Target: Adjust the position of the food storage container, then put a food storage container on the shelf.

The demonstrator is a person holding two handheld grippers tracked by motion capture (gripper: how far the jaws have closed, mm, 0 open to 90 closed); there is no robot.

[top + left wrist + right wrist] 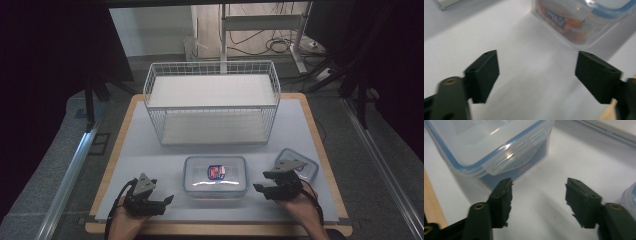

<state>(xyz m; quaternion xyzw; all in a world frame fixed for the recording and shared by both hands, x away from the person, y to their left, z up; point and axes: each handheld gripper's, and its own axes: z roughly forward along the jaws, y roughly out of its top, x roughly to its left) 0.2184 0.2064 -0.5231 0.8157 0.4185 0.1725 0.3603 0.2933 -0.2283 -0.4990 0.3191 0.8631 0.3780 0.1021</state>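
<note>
So we've got the big clear container [215, 175] sitting in the middle of the near half of the table [150, 150], lid on with its blue seal, long axis running 9 to 3 o'clock across the high view. Our left gripper [167, 200] sits off its short left end, at roughly 8 o'clock from the box, and our right gripper [259, 188] is off the short right end, around 4 o'clock. Both sets of jaws stand apart with nothing between them, just bare tabletop showing through the gap in each gripper view. In the left gripper view the container [576, 22] lies ahead and off toward 1 o'clock from the jaws; in the right gripper view it [494, 150] is ahead toward 11 o'clock, its near corner just beyond the left jaw tip, not touching as far as we can tell. Right looks a bit nearer to the box than left. There's also a smaller lidded tub [300, 162] just behind our right gripper, and the white wire basket [212, 102] at 12 o'clock, well apart from the box. If the plan is a two-handed grab on the short ends, we reckon both grippers need to swing inward, since neither is lined up on the box.
</note>
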